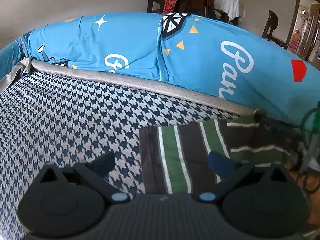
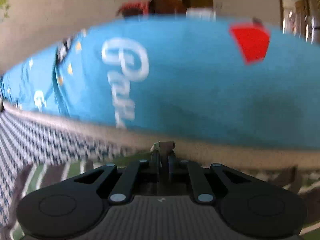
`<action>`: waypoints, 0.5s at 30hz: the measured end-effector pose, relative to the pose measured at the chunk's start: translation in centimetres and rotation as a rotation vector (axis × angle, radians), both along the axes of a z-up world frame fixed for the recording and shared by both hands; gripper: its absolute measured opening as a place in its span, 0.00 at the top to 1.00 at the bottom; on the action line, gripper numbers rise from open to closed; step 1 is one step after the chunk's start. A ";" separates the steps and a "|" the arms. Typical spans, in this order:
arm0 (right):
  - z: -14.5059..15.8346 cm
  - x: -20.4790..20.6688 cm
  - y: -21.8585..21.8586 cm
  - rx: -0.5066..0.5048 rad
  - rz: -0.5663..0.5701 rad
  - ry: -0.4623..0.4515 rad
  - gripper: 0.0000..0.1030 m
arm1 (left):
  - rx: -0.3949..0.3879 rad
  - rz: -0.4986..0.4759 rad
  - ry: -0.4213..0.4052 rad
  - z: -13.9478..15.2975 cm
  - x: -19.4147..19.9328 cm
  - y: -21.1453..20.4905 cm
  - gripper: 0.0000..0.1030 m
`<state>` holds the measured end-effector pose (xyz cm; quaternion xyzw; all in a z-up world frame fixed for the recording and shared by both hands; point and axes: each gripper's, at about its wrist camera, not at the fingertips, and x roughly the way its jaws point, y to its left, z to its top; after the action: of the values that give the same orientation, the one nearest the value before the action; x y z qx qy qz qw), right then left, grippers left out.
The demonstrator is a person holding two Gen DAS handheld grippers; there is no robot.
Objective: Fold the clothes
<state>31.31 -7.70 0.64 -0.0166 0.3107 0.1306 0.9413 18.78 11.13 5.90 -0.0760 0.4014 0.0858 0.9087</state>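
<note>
A garment with green, brown and white stripes (image 1: 186,156) lies on a houndstooth-patterned surface (image 1: 66,116). My left gripper (image 1: 162,164) hovers just above the garment's left part, open, with nothing between its fingers. In the blurred right wrist view, my right gripper (image 2: 163,152) is shut on a small bunched tip of the striped garment (image 2: 50,173), lifted in front of the blue cushion. The rest of the garment spreads below and to both sides of that gripper.
A long blue cushion (image 1: 124,42) with white script and a red patch lies behind the surface's grey piped edge (image 1: 140,84). Beyond it stand dark wooden chairs (image 1: 272,26), a table with a white cloth (image 1: 230,4) and a doorway (image 1: 306,20) at the right.
</note>
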 end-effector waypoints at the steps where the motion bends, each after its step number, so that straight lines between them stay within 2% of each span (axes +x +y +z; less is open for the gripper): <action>1: -0.3 -0.1 0.0 0.000 -0.007 -0.005 0.87 | 0.001 -0.003 0.001 0.0 0.0 -0.1 0.00; 11: 2.3 -4.4 -2.7 0.052 -0.025 -0.042 0.79 | 0.013 -0.046 0.007 0.0 -0.2 -1.6 0.00; 15: 3.1 -8.0 -4.9 0.015 -0.043 -0.041 0.71 | 0.015 -0.076 0.002 -0.1 -0.6 -2.6 0.00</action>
<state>23.27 -12.60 3.75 -0.0054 0.2905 0.1124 0.9502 18.15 8.57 5.83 -0.0537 0.4044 0.0545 0.9114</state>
